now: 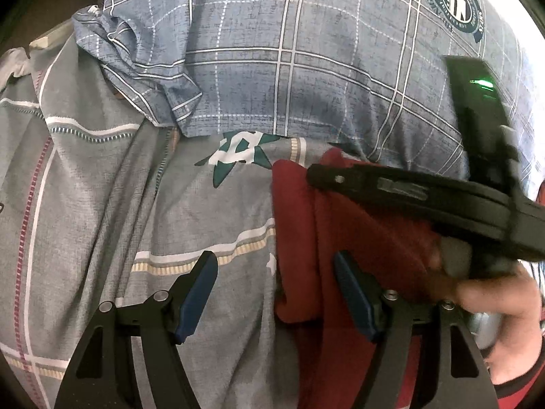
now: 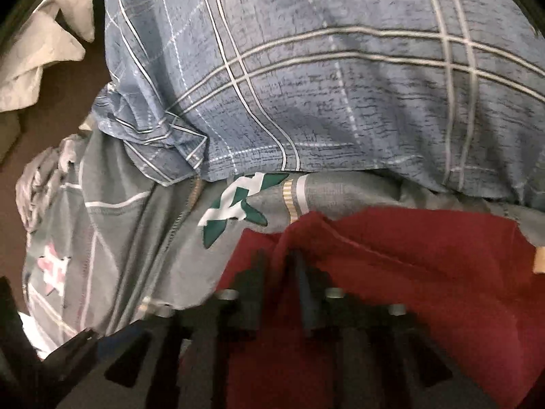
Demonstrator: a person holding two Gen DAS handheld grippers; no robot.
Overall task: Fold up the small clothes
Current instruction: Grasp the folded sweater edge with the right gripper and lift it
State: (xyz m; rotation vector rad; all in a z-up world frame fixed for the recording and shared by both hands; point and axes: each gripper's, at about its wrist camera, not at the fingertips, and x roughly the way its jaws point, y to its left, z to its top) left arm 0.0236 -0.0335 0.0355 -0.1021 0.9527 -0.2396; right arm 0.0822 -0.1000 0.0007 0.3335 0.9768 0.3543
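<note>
Patterned bedding (image 1: pixel 102 204), seemingly brown floor (image 2: pixel 68 95).

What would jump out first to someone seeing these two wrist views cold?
The dark red cloth low and right on the grey patterned sheet, its colour loud against the bedding. Behind it bulges a blue plaid pillow. In the left wrist view, the right gripper reaches across the red cloth, while the left gripper stands open at its edge.

No text can be read; lettering ringing the round crest (image 1: pixel 453 0) on the pillow (image 1: pixel 306 51) is too small.
</note>
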